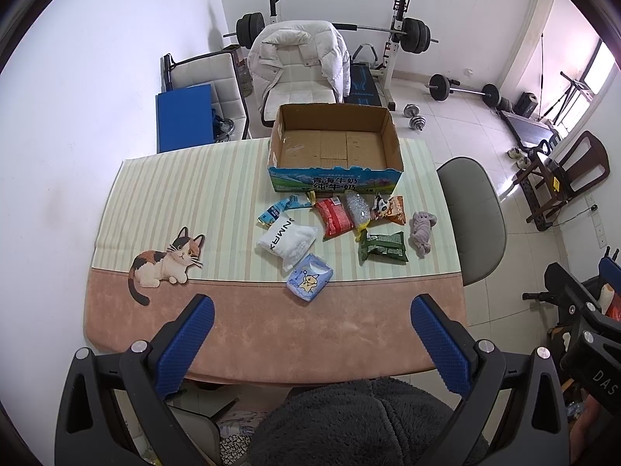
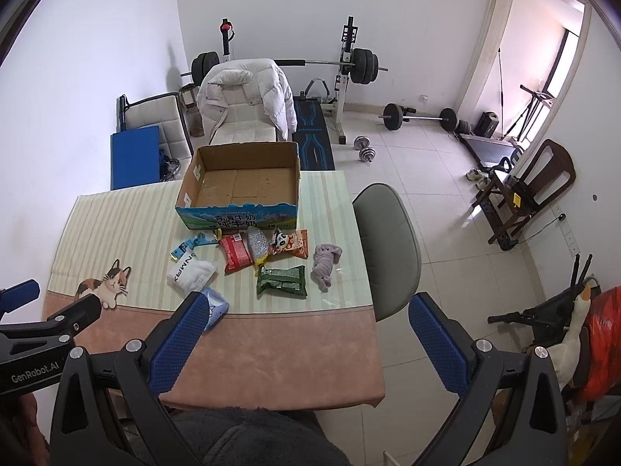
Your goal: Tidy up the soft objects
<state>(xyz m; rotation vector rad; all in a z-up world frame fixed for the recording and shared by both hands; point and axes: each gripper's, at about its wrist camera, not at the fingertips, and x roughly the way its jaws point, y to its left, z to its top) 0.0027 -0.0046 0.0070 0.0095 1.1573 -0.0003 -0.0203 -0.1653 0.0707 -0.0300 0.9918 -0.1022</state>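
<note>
An empty cardboard box (image 1: 333, 143) (image 2: 240, 178) stands at the table's far edge. In front of it lie several soft packets: a red pack (image 1: 333, 217) (image 2: 236, 252), a green pack (image 1: 384, 247) (image 2: 282, 280), a white bag (image 1: 287, 244) (image 2: 191, 273), a blue tissue pack (image 1: 309, 277) (image 2: 215, 306), a panda snack bag (image 1: 389, 207) (image 2: 289, 244) and a grey cloth (image 1: 422, 231) (image 2: 326, 262). My left gripper (image 1: 312, 314) is open and empty above the table's near edge. My right gripper (image 2: 308, 310) is open and empty, its left finger (image 2: 182, 341) covering part of the tissue pack.
A grey chair (image 1: 473, 213) (image 2: 388, 244) stands at the table's right side. A white chair with a jacket (image 1: 299, 62) is behind the box. Weights and a barbell rack (image 2: 349, 66) stand further back. A cat picture (image 1: 167, 262) is on the tablecloth.
</note>
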